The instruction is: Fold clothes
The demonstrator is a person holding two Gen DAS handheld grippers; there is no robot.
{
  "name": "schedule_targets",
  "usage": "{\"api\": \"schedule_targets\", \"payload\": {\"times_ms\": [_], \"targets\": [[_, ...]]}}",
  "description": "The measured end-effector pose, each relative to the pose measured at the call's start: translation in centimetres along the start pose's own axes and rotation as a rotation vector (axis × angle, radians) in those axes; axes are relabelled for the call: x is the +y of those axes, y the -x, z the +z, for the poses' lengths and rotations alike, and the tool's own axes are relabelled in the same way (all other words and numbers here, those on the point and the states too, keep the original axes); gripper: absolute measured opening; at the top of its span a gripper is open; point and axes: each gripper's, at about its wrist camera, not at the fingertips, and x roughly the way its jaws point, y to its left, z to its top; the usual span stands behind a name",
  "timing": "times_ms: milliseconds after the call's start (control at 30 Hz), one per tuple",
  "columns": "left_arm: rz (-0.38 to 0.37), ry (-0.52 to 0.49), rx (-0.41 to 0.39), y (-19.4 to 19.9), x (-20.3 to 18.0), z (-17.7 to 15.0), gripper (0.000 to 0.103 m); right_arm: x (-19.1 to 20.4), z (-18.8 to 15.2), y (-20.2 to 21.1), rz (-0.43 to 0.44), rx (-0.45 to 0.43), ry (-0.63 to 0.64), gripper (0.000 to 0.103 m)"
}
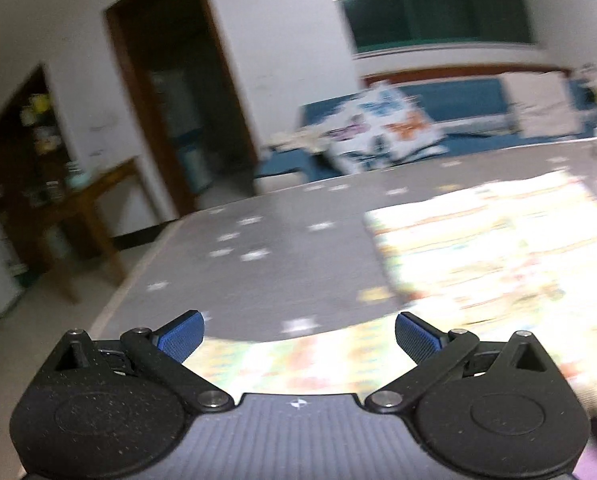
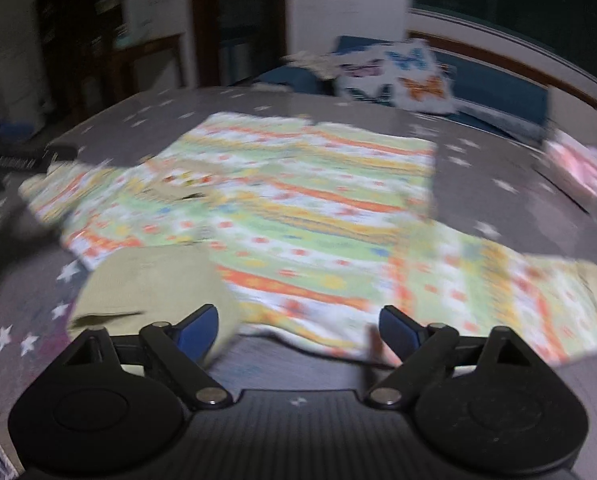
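A striped, flower-patterned garment [image 2: 298, 208] in green, orange and white lies spread flat on a grey star-print cover [image 2: 498, 184]. One sleeve [image 2: 498, 292] reaches right, another part [image 2: 78, 196] reaches left, and a plain beige piece [image 2: 150, 284] lies at its near left. My right gripper [image 2: 298, 330] is open and empty just above the garment's near edge. In the left wrist view the garment [image 1: 490, 256] looks washed out on the cover [image 1: 258, 280], and my left gripper [image 1: 298, 338] is open and empty over its near edge. Both views are blurred.
A butterfly-print pillow [image 2: 402, 76] [image 1: 382, 128] leans on a blue sofa [image 2: 498, 88] behind the surface. A pink item [image 2: 578, 168] lies at the far right. A wooden table [image 1: 90, 208], shelves and a dark doorway [image 1: 178, 92] stand to the left. The cover's left edge [image 1: 138, 276] drops to the floor.
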Motion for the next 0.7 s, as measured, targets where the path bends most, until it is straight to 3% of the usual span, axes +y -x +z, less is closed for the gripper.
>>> {"api": "schedule_targets", "payload": {"times_ms": [267, 533, 700], "targets": [[-0.197, -0.103, -0.017, 0.5, -9.3, 0.3, 0.103, -8.6, -1.5, 1.3, -0.169, -0.042, -0.222, 0.068], [-0.225, -0.264, -0.032, 0.7, -14.0, -2.6, 0.103, -16.8, -3.3, 1.2, -0.338, -0.041, -0.387, 0.059], [-0.239, -0.262, -0.046, 1.2, -13.8, -2.1, 0.103, -20.7, -4.3, 1.8, -0.421, -0.062, -0.484, 0.058]]}}
